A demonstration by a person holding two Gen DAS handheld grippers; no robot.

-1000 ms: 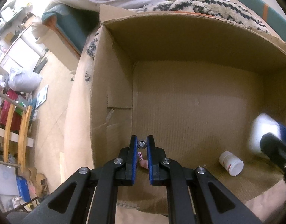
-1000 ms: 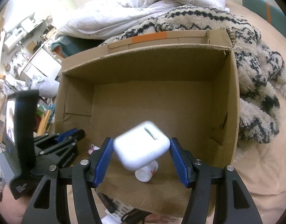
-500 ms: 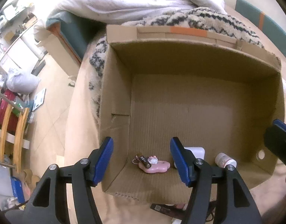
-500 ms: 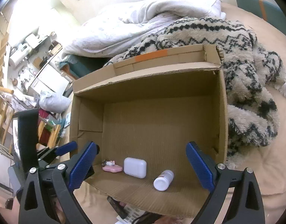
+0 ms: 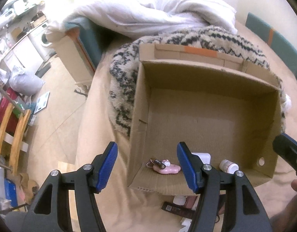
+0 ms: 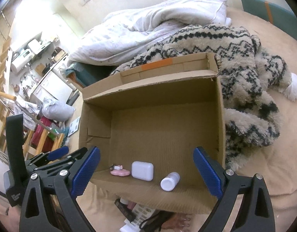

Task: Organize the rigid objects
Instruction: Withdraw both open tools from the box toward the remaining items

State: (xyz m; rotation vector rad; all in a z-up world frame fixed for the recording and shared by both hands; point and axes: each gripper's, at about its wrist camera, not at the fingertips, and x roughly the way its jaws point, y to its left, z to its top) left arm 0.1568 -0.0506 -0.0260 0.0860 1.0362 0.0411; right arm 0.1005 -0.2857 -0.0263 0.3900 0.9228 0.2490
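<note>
An open cardboard box (image 6: 222, 116) (image 5: 140, 100) stands on the bed. On its floor near the front wall lie a white earbud case (image 6: 142, 170) (image 5: 204, 157), a white pill bottle (image 6: 169, 181) (image 5: 228, 166), a pink charm (image 6: 120, 172) (image 5: 168, 169) and a small battery (image 5: 159, 163). My left gripper (image 5: 147, 167) is open and empty above the box's front left corner; it shows in the right wrist view (image 6: 57, 154). My right gripper (image 6: 146, 173) is open and empty above the front wall.
A black-and-cream fuzzy blanket (image 6: 245, 61) and a white duvet (image 6: 148, 25) lie behind and right of the box. Several small packages (image 6: 136, 210) (image 5: 179, 206) lie on the bed in front of the box. The bed's left edge drops to a cluttered floor (image 5: 32, 96).
My right gripper let go of the white earbud case, which now lies in the box. My left gripper opened and released the battery by the pink charm. Both grippers pulled back and up.
</note>
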